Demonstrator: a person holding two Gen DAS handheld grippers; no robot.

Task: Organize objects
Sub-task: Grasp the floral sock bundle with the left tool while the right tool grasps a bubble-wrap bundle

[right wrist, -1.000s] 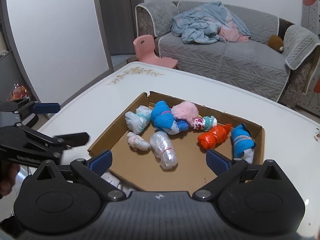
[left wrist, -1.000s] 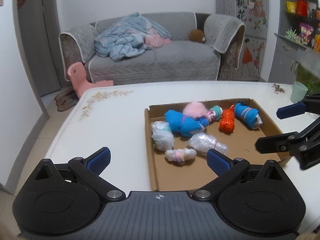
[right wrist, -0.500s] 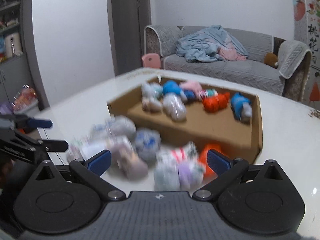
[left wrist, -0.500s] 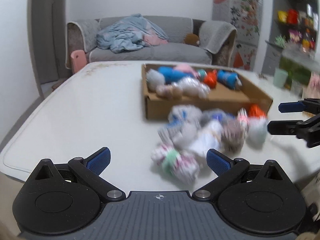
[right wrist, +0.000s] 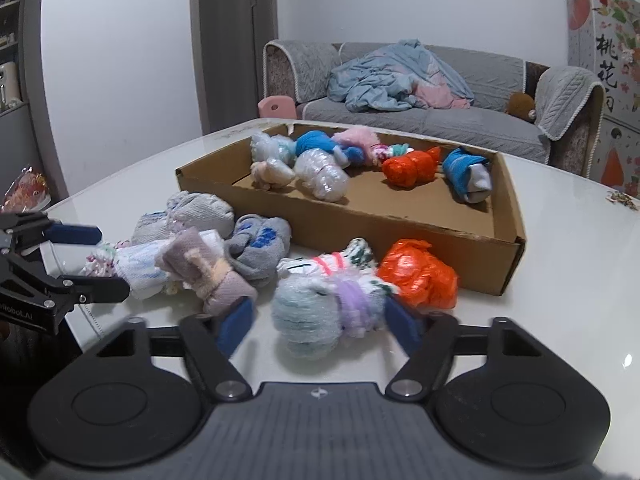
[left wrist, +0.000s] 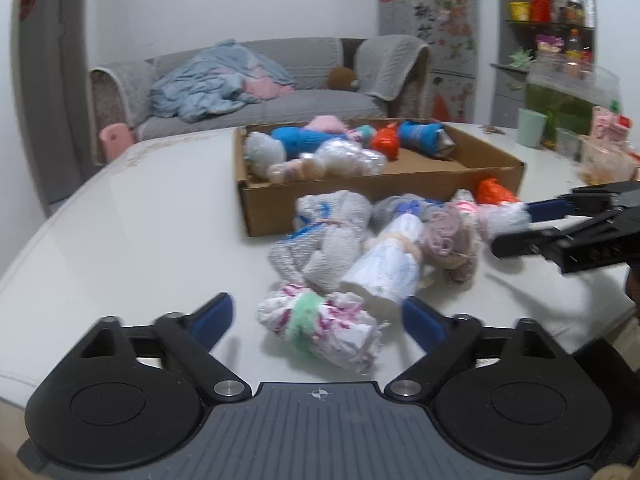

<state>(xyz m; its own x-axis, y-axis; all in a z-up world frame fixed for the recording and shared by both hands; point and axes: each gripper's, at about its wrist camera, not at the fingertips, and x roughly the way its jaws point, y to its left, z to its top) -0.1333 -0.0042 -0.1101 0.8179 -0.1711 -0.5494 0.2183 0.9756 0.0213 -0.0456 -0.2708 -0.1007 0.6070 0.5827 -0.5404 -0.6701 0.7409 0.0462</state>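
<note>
Step in hand (judged): loose sock bundles are being gathered off the white table [left wrist: 132, 240] for the cardboard box [right wrist: 404, 224], which is already holding several bundles.

Left gripper [left wrist: 316, 318]: its jaws have just been closing and are being brought in around the pink-patterned bundle with the green band [left wrist: 320, 326]. Gaps are showing at both pads, so nothing is being gripped.

Right gripper [right wrist: 316, 320]: its jaws have also just been closing, around the pale blue bundle with the purple band [right wrist: 324, 316]. The right pad is lying against the purple band; the left pad is standing clear, so no clamp is being made.

Next move (judged): each pair of jaws is to be closed fully on its soft bundle, then lifted over the box's near wall.

Views: the orange bundle [right wrist: 418, 274] beside the box wall is being shown whole in the right wrist view only (mostly hidden in the left). Shelves and a green cup [left wrist: 530, 127] are being shown in the left view alone.
</note>
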